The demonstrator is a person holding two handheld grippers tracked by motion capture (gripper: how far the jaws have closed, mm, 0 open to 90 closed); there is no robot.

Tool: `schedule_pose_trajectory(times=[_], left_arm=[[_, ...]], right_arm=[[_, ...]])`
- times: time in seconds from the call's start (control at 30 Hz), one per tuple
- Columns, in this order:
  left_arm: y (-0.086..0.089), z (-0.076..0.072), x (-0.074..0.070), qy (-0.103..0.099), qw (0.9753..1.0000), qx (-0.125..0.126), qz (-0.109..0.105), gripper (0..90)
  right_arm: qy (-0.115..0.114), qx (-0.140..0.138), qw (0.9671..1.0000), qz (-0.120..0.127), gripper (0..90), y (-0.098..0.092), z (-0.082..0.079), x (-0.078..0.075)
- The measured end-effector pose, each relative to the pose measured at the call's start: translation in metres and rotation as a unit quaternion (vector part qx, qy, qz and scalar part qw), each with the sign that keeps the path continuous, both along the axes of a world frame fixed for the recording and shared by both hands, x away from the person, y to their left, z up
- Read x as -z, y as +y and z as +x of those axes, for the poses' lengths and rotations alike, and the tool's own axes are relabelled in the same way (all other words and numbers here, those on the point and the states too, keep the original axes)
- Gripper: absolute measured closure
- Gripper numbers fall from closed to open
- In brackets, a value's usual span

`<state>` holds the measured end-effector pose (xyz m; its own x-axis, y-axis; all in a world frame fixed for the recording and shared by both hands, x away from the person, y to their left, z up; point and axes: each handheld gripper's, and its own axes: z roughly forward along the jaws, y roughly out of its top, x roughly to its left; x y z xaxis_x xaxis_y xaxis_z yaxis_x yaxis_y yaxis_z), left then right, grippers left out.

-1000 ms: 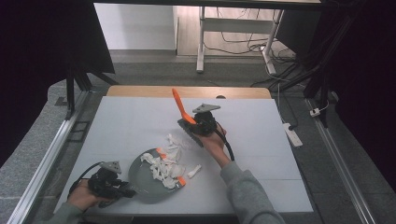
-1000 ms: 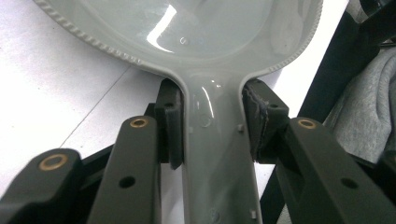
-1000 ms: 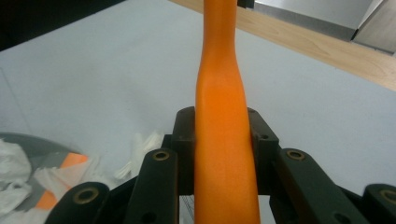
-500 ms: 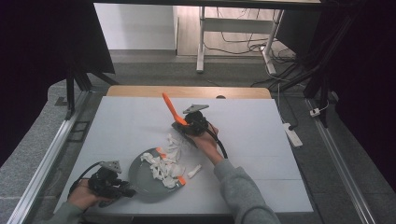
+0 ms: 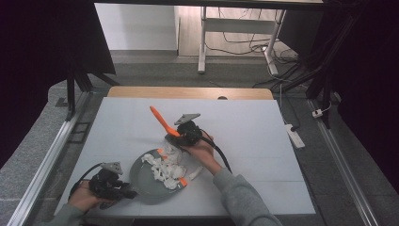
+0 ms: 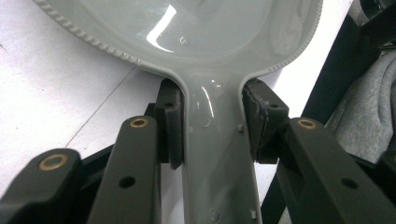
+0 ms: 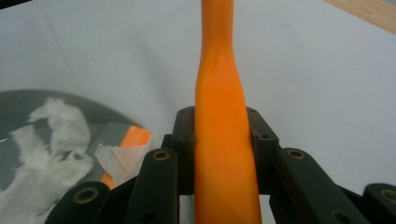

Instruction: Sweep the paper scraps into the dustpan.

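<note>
A grey dustpan (image 5: 142,184) lies on the white table near its front edge, with crumpled white paper scraps (image 5: 164,168) heaped in it. Low at the left, my left gripper (image 5: 123,189) is shut on the pan's handle (image 6: 217,163), one pad on each side of its neck just below the pan's ribbed rim (image 6: 88,37). My right gripper (image 5: 178,136) is shut on an orange brush handle (image 5: 160,119) that slants up and to the left. It hovers at the pan's far edge, right above the scraps. Close up, the orange handle (image 7: 220,116) rises between the right gripper's pads.
A bare table (image 5: 263,132) stretches to the right and far side. Small orange pieces (image 5: 182,181) lie among the scraps at the pan's right rim. A wooden strip (image 5: 188,92) borders the far edge. Metal rails (image 5: 47,150) flank the table.
My right gripper has carried the orange handle left and nearer, down to the pan's far edge. The left gripper and pan have stayed put.
</note>
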<state>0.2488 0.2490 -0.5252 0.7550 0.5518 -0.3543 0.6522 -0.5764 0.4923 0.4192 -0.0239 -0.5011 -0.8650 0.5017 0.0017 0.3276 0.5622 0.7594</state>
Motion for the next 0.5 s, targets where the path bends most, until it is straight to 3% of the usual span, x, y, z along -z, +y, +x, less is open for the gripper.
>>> schedule_pose_trajectory(times=[0.27, 0.5], left_arm=[[0.000, 0.001, 0.000, 0.000, 1.0000, 0.000, 0.000, 61.8], [-0.001, 0.001, 0.000, 0.000, 1.0000, -0.001, -0.001, 61.8]], right_arm=[[0.004, -0.031, 0.9995, 0.000, 70.5, 0.002, -0.027, -0.001], [0.041, -0.071, 0.9962, 0.030, 70.5, 0.016, -0.052, -0.003]])
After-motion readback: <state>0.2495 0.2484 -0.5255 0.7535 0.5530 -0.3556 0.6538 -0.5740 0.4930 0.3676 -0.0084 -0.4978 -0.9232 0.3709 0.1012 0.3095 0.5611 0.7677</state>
